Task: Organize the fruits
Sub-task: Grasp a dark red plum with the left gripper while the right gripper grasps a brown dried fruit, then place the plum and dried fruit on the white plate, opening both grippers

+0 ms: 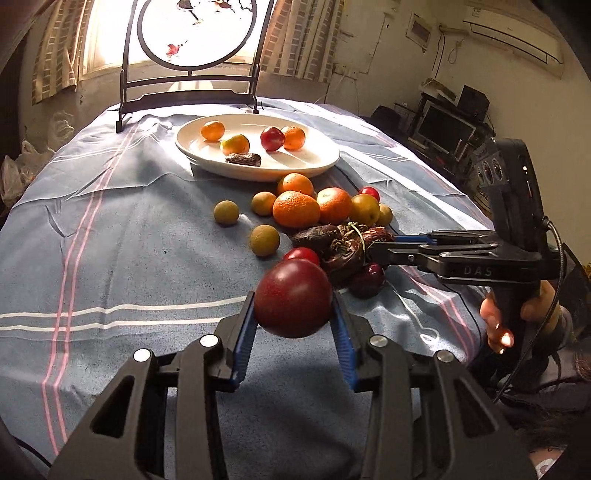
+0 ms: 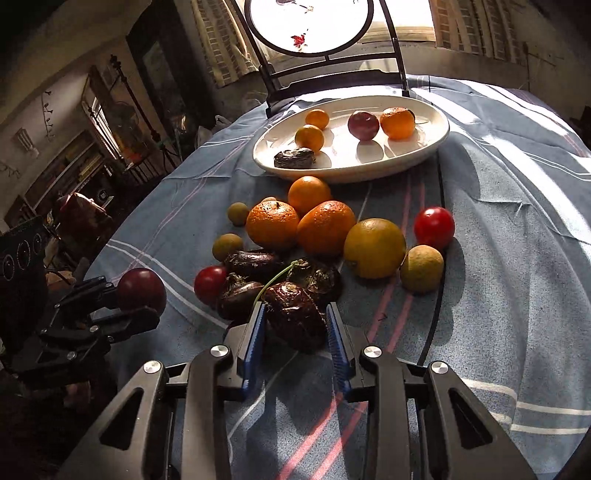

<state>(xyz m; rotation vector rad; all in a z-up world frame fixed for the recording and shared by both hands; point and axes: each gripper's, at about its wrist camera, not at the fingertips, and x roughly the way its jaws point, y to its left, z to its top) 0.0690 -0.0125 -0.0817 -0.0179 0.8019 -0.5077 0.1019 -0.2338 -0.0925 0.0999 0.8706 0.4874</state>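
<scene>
My left gripper (image 1: 293, 308) is shut on a dark red plum (image 1: 293, 297) and holds it above the cloth; it also shows in the right wrist view (image 2: 142, 291). My right gripper (image 2: 295, 317) has its pads on both sides of a dark wrinkled fruit (image 2: 293, 319) in a cluster of such fruits (image 1: 332, 243) on the cloth. A white oval plate (image 1: 317, 162) at the far side holds small oranges, a red plum (image 1: 272, 138) and a dark wrinkled fruit (image 1: 243, 158). Oranges (image 2: 273, 223), yellow-green fruits (image 2: 375, 247) and red fruits (image 2: 434, 227) lie loose between.
The table is covered with a blue striped cloth (image 1: 110, 258). A dark stand with a round screen (image 1: 195, 33) stands behind the plate. Small green-brown fruits (image 1: 264, 240) lie left of the pile. Shelves and electronics (image 1: 447, 125) are off the right.
</scene>
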